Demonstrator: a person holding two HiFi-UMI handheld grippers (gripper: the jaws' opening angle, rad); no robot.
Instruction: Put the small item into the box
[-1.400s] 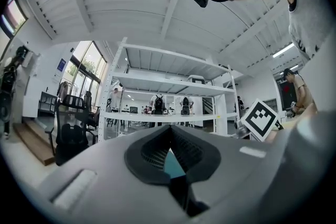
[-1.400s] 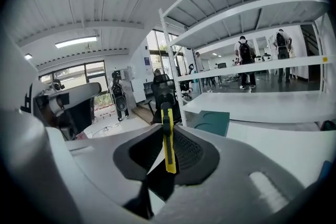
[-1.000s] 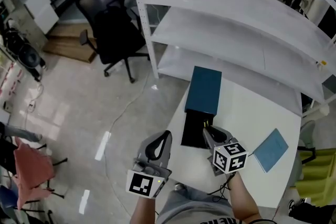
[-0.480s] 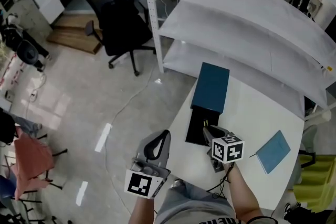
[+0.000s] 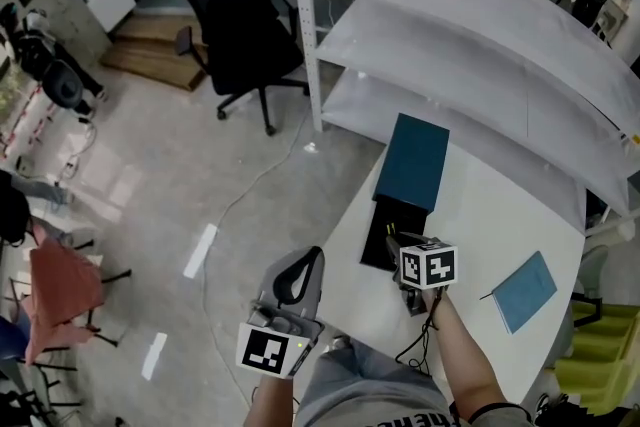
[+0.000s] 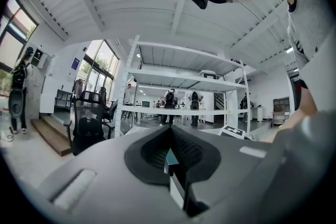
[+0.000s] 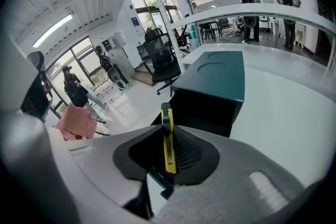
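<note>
- Left gripper (image 6: pixel 169 136): jaws together, nothing between them. It is held beside the near corner of the white table (image 5: pixel 500 215).
- Right gripper (image 7: pixel 168 126): clamped on the slim yellow plastic item (image 7: pixel 168 147), which stands upright at the box's open end.
- Dark teal rectangular box (image 7: pixel 218 78): its black interior faces the gripper.
- Handling: carry the item well past the rim, lower it inside, and only then part the jaws. An early release would likely drop it on the table.
</note>
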